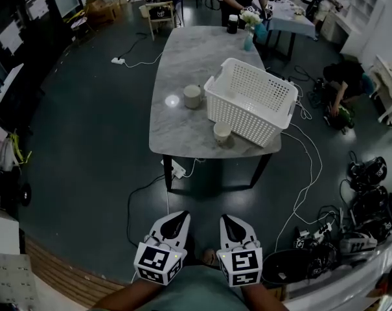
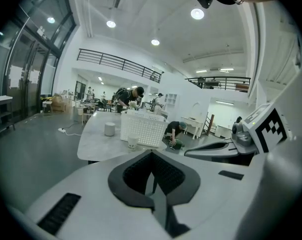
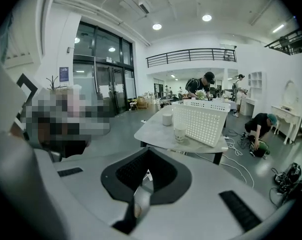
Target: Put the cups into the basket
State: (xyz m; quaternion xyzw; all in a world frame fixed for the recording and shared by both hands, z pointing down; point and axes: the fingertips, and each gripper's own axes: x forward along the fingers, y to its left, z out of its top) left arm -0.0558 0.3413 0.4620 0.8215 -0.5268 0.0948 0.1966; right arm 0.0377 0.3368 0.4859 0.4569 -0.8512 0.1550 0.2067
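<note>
Two pale cups stand on the grey marble table (image 1: 176, 125). One cup (image 1: 192, 96) stands left of the white perforated basket (image 1: 251, 99); the other cup (image 1: 222, 133) stands at the basket's near corner. Both grippers hang low, well short of the table. My left gripper (image 1: 176, 220) and right gripper (image 1: 229, 222) are side by side, each shut with nothing held. The left gripper view shows its jaws (image 2: 152, 179) closed, with the cups (image 2: 109, 129) (image 2: 133, 142) and basket (image 2: 143, 129) far ahead. The right gripper (image 3: 147, 179) sees its cup (image 3: 179, 133) and basket (image 3: 203, 121) likewise.
A vase of flowers (image 1: 249, 31) and a dark jar (image 1: 232, 23) stand at the table's far end. Cables and a power strip (image 1: 177, 170) lie on the floor under and around the table. A person (image 1: 341, 86) crouches to the right; gear bags (image 1: 370, 199) sit nearby.
</note>
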